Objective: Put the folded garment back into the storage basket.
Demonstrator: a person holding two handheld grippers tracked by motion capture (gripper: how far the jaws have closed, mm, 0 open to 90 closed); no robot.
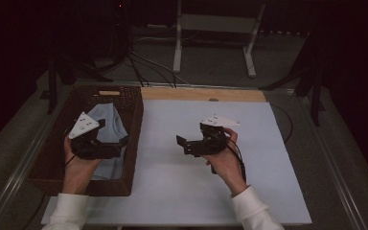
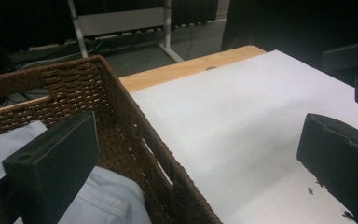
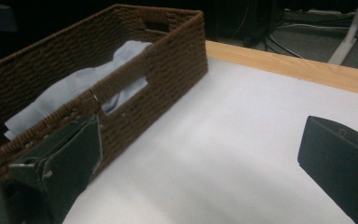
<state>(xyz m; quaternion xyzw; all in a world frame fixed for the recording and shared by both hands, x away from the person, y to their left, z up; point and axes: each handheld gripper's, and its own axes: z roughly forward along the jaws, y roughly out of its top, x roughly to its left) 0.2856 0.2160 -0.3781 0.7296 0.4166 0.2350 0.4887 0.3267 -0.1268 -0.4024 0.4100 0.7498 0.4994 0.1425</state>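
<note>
A: Where's my left gripper point(image 1: 120, 143) rn?

B: Over the basket point(image 1: 135, 125), jaws spread wide, nothing between them. One jaw hangs inside above the cloth point(image 1: 109, 125), the other out past the wall over the white sheet point(image 1: 211, 191).

A: And the cloth?

B: Pale blue, bunched in the basket, right under and just behind the left gripper.

A: My right gripper point(image 1: 182, 143)?

B: Jaws wide apart too, empty, over the sheet, pointing toward the basket. Basket sits off its left jaw, close by, no contact.
</note>
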